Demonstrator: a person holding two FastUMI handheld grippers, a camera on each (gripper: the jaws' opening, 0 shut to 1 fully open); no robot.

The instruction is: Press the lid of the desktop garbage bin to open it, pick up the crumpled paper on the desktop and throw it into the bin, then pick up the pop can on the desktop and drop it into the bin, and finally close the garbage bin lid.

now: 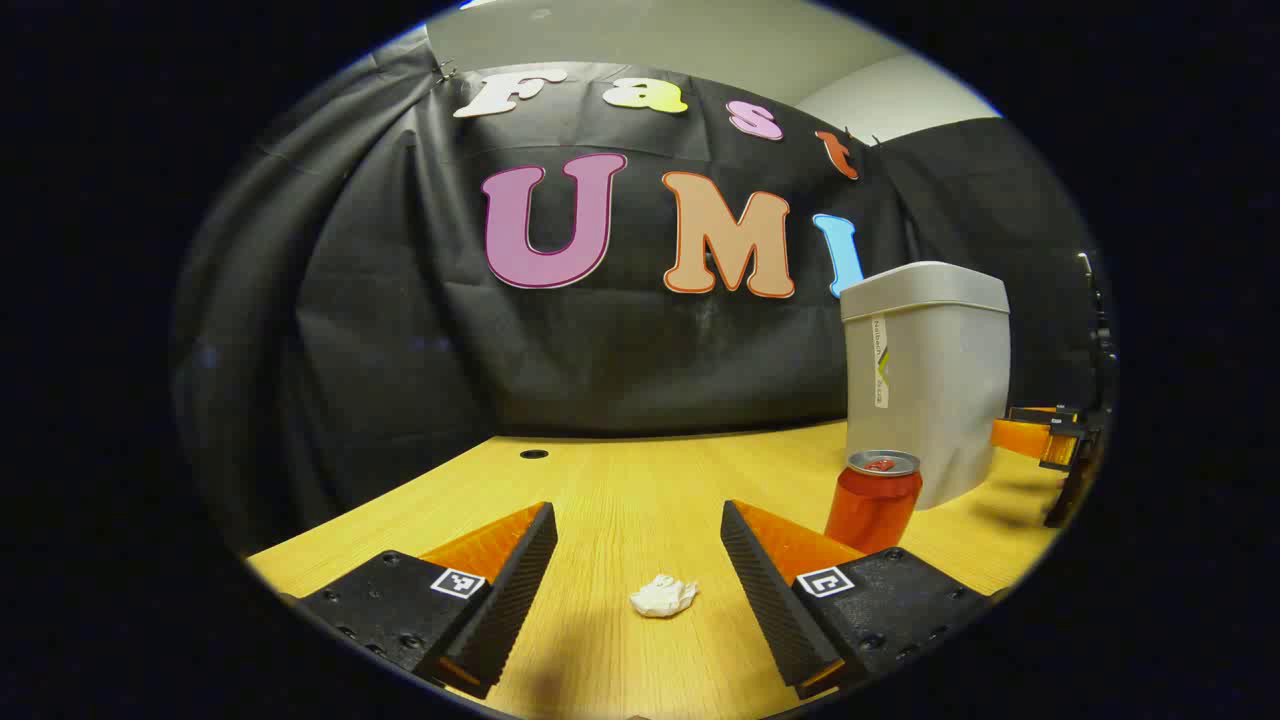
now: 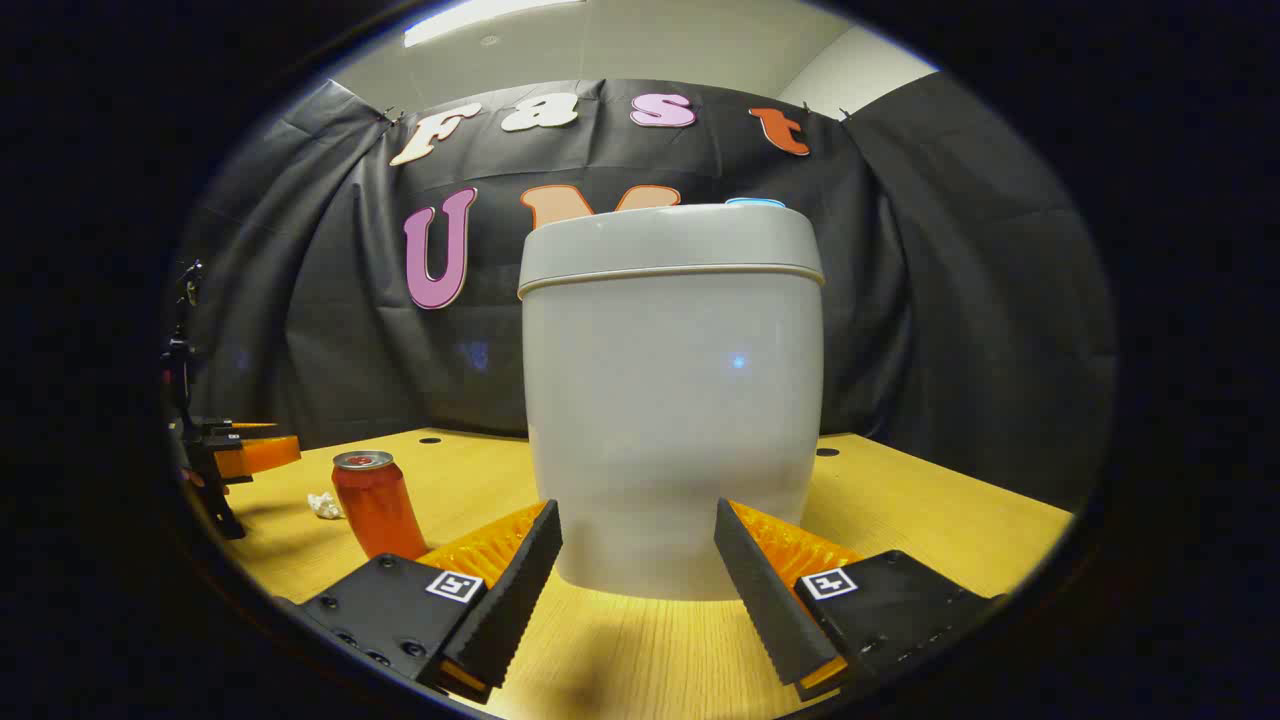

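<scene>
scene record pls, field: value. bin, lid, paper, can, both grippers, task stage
bin: grey garbage bin upright on the wooden desktop
lid: lid closed
paper: crumpled paper on the desktop, ahead of the left gripper, between the lines of its fingers, not touched
can: pop can upright, close in front of the bin, opened top
left gripper: open, holding nothing
right gripper: right gripper open, facing the bin's lower wall, holding nothing
task stage: nothing done yet; lid not pressed
</scene>
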